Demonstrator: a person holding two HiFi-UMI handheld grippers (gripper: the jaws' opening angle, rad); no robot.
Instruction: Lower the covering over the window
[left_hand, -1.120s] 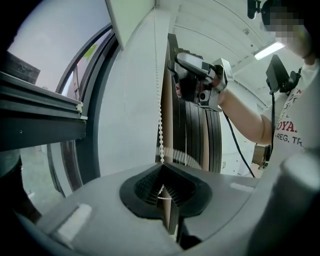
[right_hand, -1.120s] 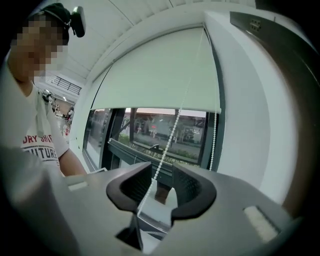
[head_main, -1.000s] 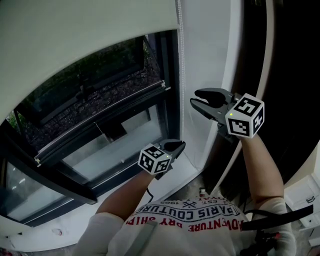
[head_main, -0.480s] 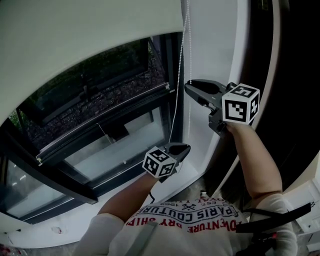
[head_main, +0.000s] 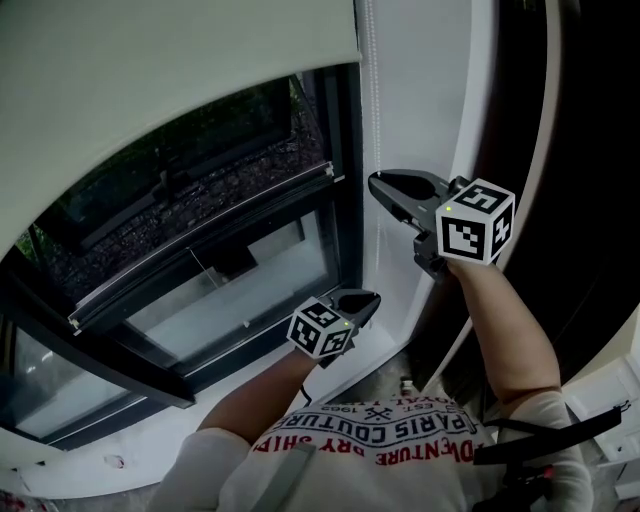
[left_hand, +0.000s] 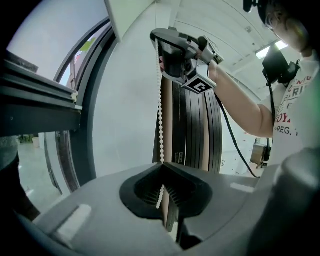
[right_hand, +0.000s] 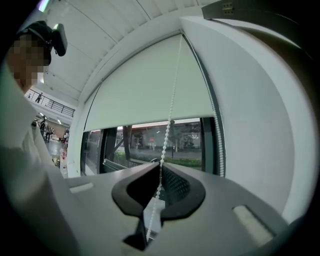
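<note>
Held chain (left_hand: 160, 100) low, clenched in jaws of left gripper (head_main: 368, 297). Just closed jaws of right gripper (head_main: 377, 185) onto same chain higher up, beside partly lowered blind (head_main: 150, 60).

Open room was left before the dark-framed glass window (head_main: 240, 285) below the pale fabric roller blind (head_main: 150, 60). At the right, passage was narrowed by the smooth white side wall (head_main: 420, 90), with the white beaded pull cord (head_main: 366, 100) hung between.
</note>
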